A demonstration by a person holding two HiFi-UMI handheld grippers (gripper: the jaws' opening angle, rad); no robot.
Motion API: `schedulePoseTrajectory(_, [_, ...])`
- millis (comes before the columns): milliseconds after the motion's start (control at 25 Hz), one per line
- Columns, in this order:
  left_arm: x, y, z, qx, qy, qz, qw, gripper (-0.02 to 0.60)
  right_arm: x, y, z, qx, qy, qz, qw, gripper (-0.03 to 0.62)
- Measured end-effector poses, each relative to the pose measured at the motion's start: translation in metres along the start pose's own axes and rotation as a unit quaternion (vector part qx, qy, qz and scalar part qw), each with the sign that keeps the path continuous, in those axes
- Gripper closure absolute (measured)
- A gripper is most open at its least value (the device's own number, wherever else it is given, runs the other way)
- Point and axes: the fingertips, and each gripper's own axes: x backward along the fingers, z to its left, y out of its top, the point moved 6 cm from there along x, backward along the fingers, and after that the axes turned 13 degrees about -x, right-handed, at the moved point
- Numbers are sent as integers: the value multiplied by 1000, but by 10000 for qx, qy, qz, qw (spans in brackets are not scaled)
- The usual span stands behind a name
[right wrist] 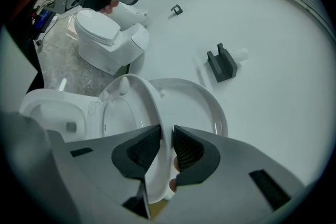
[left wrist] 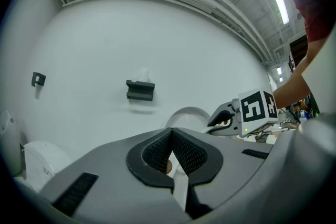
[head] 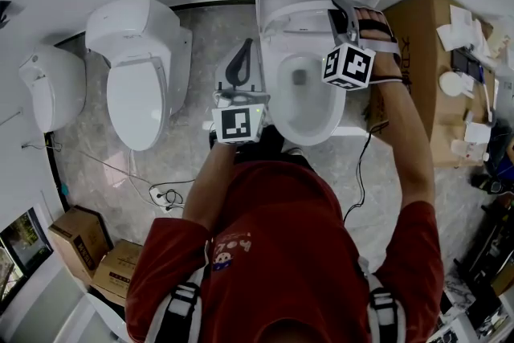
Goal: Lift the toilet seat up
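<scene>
**Head view:** toilet seat (head: 299, 18) raised at 12 o'clock above the bowl (head: 301, 96), with the right hand-held gripper (head: 341, 12) at its rim; lifting step is in hand.
**Left gripper view:** left hand-held gripper (left wrist: 171, 131) closed and empty.
**Right gripper view:** only here, jaws seen clamping the seat's edge, with the lid (right wrist: 202, 105) just behind. Next move: tip the seat back against the lid.

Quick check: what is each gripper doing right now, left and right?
Left gripper: closed, nothing between its fingers.
Right gripper: closed on the rim of the toilet seat.
</scene>
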Motion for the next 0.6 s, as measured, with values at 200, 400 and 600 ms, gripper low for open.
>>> schedulePoseTrajectory(200, [-11,-4,8,62,-38,11,10000,572,-11,1,-7,-47,-21,84,10000,521])
schedulePoseTrajectory(400, [-18,-8,16,89,-56,28,9999,572,-22,3,-14,-51,-28,164,9998,520])
schedulePoseTrajectory(600, [-23,-11,23,94,-37,22,9999,572,-33,4,-20,-75,-41,224,9997,521])
